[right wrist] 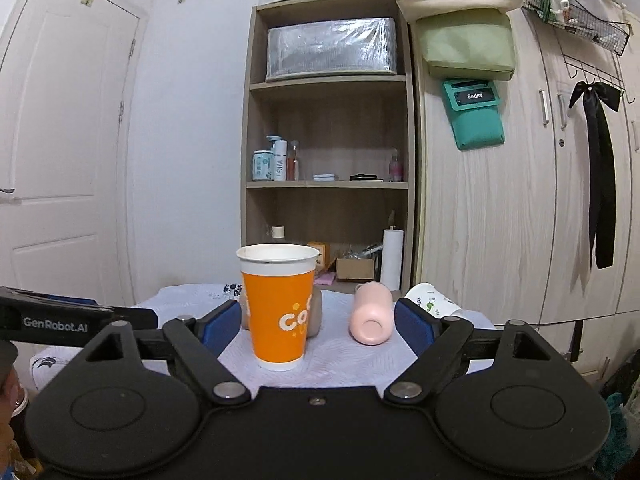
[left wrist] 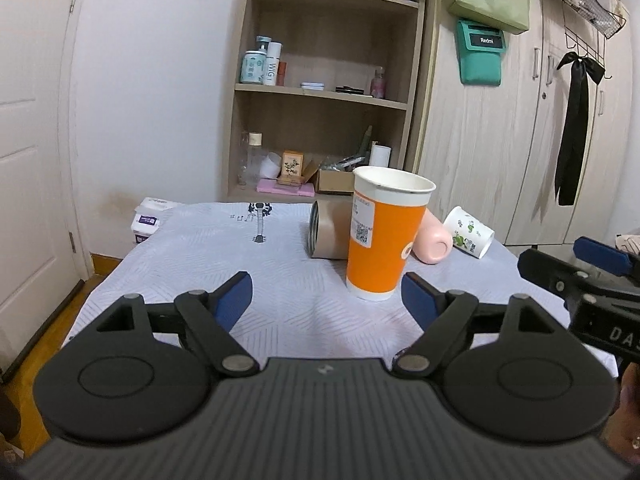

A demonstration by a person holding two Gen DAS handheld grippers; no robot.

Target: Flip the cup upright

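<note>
An orange paper cup [left wrist: 380, 236] with a white rim stands upright on the table; it also shows in the right wrist view [right wrist: 279, 306]. Behind it lie three cups on their sides: a brown one [left wrist: 328, 230], a pink one [left wrist: 433, 240] [right wrist: 370, 314] and a white one with green print [left wrist: 470, 232] [right wrist: 432, 300]. My left gripper [left wrist: 326, 300] is open and empty, just in front of the orange cup and a little left of it. My right gripper [right wrist: 316, 326] is open and empty, with the orange cup just beyond its fingers.
The table [left wrist: 240, 264] has a pale patterned cloth. A white packet [left wrist: 148, 220] lies at its far left corner. A wooden shelf unit [left wrist: 324, 92] and a wardrobe [left wrist: 500, 140] stand behind. A door [left wrist: 28, 160] is on the left.
</note>
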